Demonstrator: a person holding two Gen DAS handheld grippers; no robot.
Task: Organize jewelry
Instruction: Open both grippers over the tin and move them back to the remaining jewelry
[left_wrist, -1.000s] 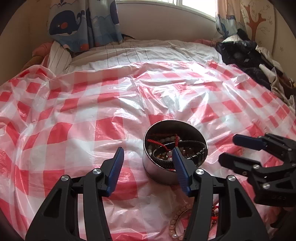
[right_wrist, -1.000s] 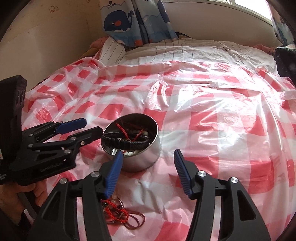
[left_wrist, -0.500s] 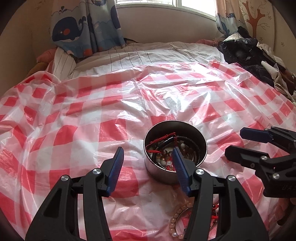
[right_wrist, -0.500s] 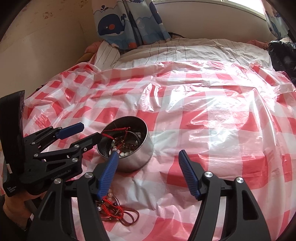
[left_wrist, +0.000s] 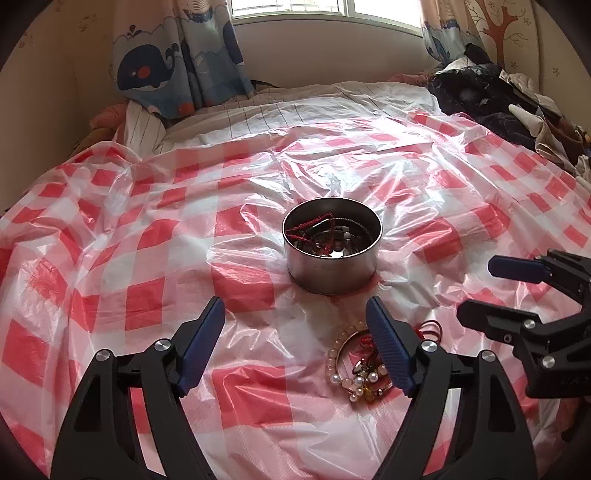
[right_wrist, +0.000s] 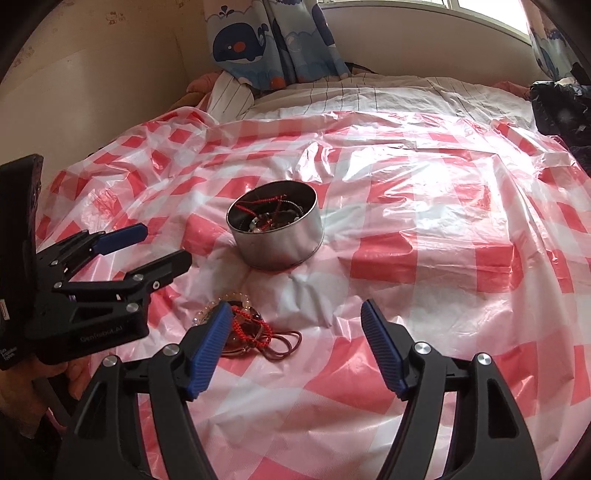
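Observation:
A round metal tin (left_wrist: 332, 258) (right_wrist: 280, 243) stands on the checked sheet, holding red cord, beads and dark bracelets. Nearer to me lies a loose pile of jewelry (left_wrist: 354, 369) (right_wrist: 258, 334): a pearl bracelet, red cord and brown bands. My left gripper (left_wrist: 294, 308) (right_wrist: 164, 245) hovers short of the tin, jaws opening, nothing between them; its right finger covers part of the pile. My right gripper (right_wrist: 295, 309) (left_wrist: 480, 290) hangs to the right of the pile, jaws opening and empty.
A red-and-white checked plastic sheet (left_wrist: 147, 240) covers the bed, with striped bedding (left_wrist: 295, 107) behind it. Whale curtains (left_wrist: 166, 66) hang at the back. Dark clothes (left_wrist: 480, 92) are piled at the far right. A hand (right_wrist: 22, 376) holds the left gripper.
Both grippers have drawn back from the tin, which now sits farther off. Their jaws have widened. More of the loose jewelry pile shows in front of the fingers.

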